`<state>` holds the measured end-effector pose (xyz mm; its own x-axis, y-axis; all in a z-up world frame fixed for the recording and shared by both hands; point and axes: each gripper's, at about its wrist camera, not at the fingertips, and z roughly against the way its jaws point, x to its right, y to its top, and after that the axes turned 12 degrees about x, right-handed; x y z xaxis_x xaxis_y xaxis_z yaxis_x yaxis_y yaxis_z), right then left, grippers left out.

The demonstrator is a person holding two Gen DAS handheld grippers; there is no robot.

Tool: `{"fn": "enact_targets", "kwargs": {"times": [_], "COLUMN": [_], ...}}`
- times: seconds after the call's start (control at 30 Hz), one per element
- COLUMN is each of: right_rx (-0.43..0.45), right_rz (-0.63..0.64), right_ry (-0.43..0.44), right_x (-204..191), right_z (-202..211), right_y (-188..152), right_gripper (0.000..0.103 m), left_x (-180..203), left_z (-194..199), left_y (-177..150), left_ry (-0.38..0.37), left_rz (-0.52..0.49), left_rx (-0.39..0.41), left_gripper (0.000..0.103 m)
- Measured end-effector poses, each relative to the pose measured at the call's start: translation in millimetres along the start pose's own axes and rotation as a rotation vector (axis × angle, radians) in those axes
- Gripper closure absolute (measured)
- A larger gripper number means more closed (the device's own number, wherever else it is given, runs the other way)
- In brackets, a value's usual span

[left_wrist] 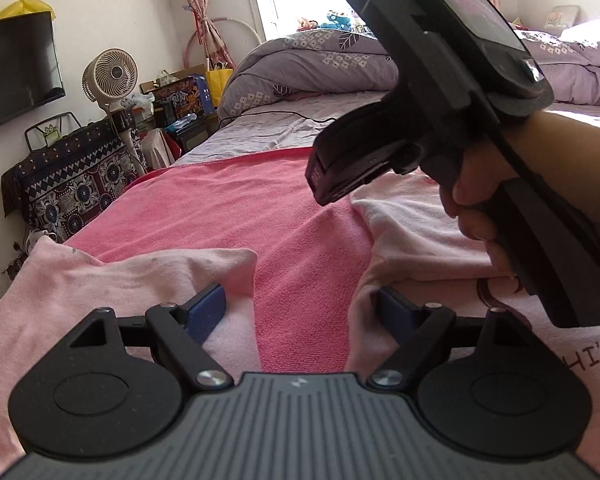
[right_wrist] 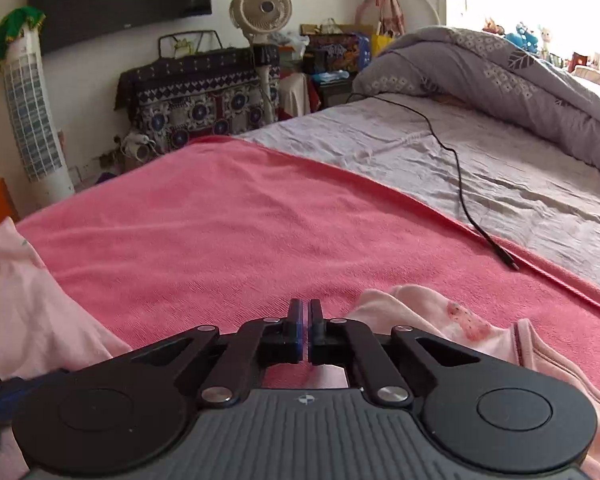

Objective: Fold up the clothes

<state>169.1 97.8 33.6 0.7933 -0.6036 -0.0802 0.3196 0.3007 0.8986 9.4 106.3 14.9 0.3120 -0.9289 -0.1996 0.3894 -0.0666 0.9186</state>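
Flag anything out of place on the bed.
A black cable trails across the grey sheet, its plug end lying on the edge of the pink towel where the garment gets folded. Nothing looks spilled or damaged.

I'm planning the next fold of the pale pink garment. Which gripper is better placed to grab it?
Left. The left gripper sits open and low, its fingers right at the pink garment. The right gripper is shut, empty, over the bare red towel.
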Motion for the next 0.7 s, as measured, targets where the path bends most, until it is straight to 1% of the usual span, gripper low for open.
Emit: {"fn": "enact_targets", "kwargs": {"times": [0.1,0.13,0.2,0.23,0.27,0.3,0.4,0.47,0.53,0.6,0.67,0.7], "right_rx": [-0.002,0.0,0.008,0.012,0.016,0.02,-0.017,-0.059,-0.072,-0.019,0.036,0.064], "right_rz": [0.021,0.022,0.031,0.054,0.095,0.139,0.296,0.405,0.536,0.684,0.768,0.806], "right_ry": [-0.018,-0.017,0.004,0.013,0.01,0.005,-0.023,-0.038,-0.06,-0.097,-0.117,-0.127], "right_x": [3.4,7.2,13.2,14.5,13.3,11.4,-1.0,-11.8,-27.5,-46.5,-61.1,-68.2], "right_z": [8.6,17.4,40.9,55.9,70.4,84.6,117.7,125.5,124.5,121.6,113.9,109.9], "right_y": [4.8,4.9,1.5,-1.8,-6.5,-11.5,-33.5,-51.8,-69.4,-84.3,-92.3,-96.1], "right_gripper": [0.095,0.092,0.081,0.071,0.065,0.063,0.059,0.057,0.056,0.054,0.052,0.052], "left_x": [-1.8,-2.8,-4.8,-6.3,-7.9,-9.8,-16.7,-21.0,-26.7,-34.4,-44.0,-47.0], "left_z": [0.7,1.4,3.0,3.8,4.4,5.1,7.7,10.6,13.9,22.2,37.9,47.5], "left_y": [-0.2,-0.3,-0.5,-0.2,0.4,0.7,0.8,0.6,0.2,-0.1,1.3,2.7], "left_ry": [-0.005,-0.007,-0.01,-0.011,-0.013,-0.013,-0.014,-0.016,-0.023,-0.034,-0.03,-0.01], "left_rz": [0.012,0.017,0.03,0.041,0.054,0.069,0.117,0.146,0.179,0.218,0.26,0.266], "left_rx": [0.001,0.002,0.006,0.008,0.01,0.013,0.023,0.033,0.049,0.076,0.126,0.158], "left_gripper": [0.018,0.018,0.018,0.018,0.018,0.018,0.021,0.023,0.024,0.024,0.024,0.023]}}
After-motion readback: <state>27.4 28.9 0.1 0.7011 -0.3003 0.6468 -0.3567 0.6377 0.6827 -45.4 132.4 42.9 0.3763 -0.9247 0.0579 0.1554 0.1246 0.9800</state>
